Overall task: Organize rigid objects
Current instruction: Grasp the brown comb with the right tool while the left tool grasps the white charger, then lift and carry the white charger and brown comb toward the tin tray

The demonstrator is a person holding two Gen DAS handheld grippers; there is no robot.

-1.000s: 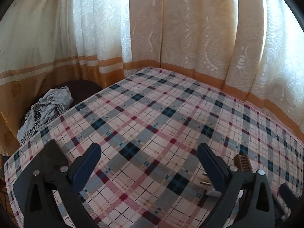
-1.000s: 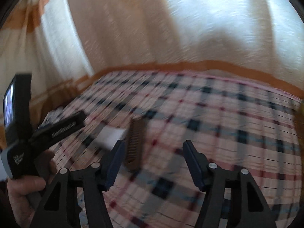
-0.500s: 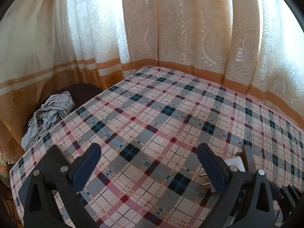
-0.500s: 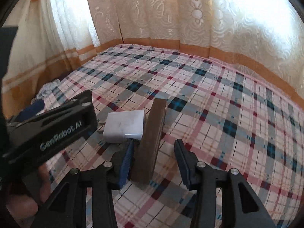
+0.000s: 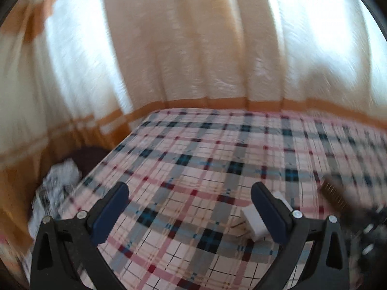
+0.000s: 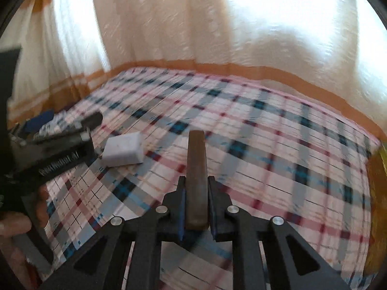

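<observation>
- Both fingers (image 6: 219, 207) of the right gripper (image 6: 196, 188) have just been closing and now press flat against the sides of a brown comb (image 6: 196, 169), which stands on edge between them and points away from the camera.
- From the left wrist view, what looks like the toothed side of that comb (image 5: 332, 194) shows at the right edge, though the blur there makes this hard to be sure of.
- Left gripper (image 5: 188, 207) hangs with its jaws wide apart and nothing between its blue pads; only the plaid tablecloth (image 5: 205, 159) shows in the gap.
- White plug adapter (image 6: 123, 152) lies flat on the cloth, to the left of the comb and apart from it; in the left wrist view it sits just behind the right-hand finger (image 5: 268, 215), its metal prongs pointing toward the camera.
- Cream lace curtains (image 6: 169, 24) with an orange band hang behind the table's far edge.
- Crumpled checked cloth (image 5: 58, 181) lies on a dark seat beyond the table's left corner.
- Person's hand (image 6: 14, 224) grips the left tool at the lower left of the right wrist view.
</observation>
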